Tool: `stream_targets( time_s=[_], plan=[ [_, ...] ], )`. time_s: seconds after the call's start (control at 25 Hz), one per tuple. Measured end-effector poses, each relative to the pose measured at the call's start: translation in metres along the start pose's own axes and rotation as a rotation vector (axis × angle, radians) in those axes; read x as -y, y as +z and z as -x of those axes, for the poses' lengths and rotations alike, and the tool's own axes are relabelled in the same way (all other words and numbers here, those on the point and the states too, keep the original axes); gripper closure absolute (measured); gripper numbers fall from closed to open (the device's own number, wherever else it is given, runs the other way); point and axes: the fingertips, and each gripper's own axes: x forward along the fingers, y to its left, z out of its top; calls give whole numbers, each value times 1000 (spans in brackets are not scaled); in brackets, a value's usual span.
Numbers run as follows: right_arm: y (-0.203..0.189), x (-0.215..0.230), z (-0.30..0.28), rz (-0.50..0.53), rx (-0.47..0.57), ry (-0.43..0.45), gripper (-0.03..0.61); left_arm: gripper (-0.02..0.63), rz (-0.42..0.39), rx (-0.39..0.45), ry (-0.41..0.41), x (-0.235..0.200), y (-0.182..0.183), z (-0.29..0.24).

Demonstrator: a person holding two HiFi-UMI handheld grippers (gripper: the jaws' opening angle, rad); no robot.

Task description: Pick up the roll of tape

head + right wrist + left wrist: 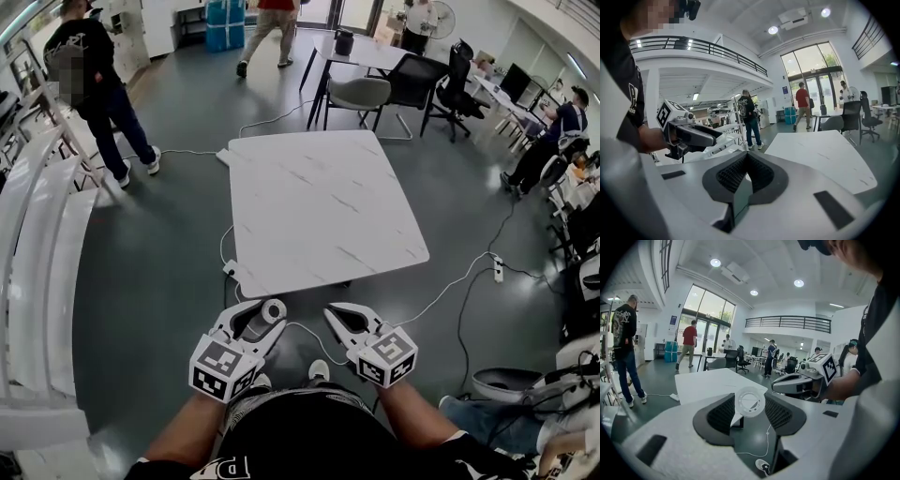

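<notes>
the roll of tape [751,391], a small white ring with a pale, flat face and an open round core, sits clamped between the black ribbed pads [723,414] of the left gripper [266,316], pinched near the jaw tips and held in the air. it hangs just off the near edge of the table [319,206], toward its near left corner, over the smooth dark grey floor [159,281]. the table top is a white slab with faint grey marble veins and rounded corners. the right gripper [746,158] is just beside the left one, its curved white jaws pressed together with nothing between the ribbed pads, pointing toward the same near edge.
</notes>
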Motion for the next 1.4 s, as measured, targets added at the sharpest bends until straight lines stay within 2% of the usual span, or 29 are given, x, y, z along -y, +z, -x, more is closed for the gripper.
stream_targets(
  time_s=[1.4],
  plan=[
    [-7,-5,13,-13,-7,-22,574,413,-13,5,-27,12,0,-3]
  ],
)
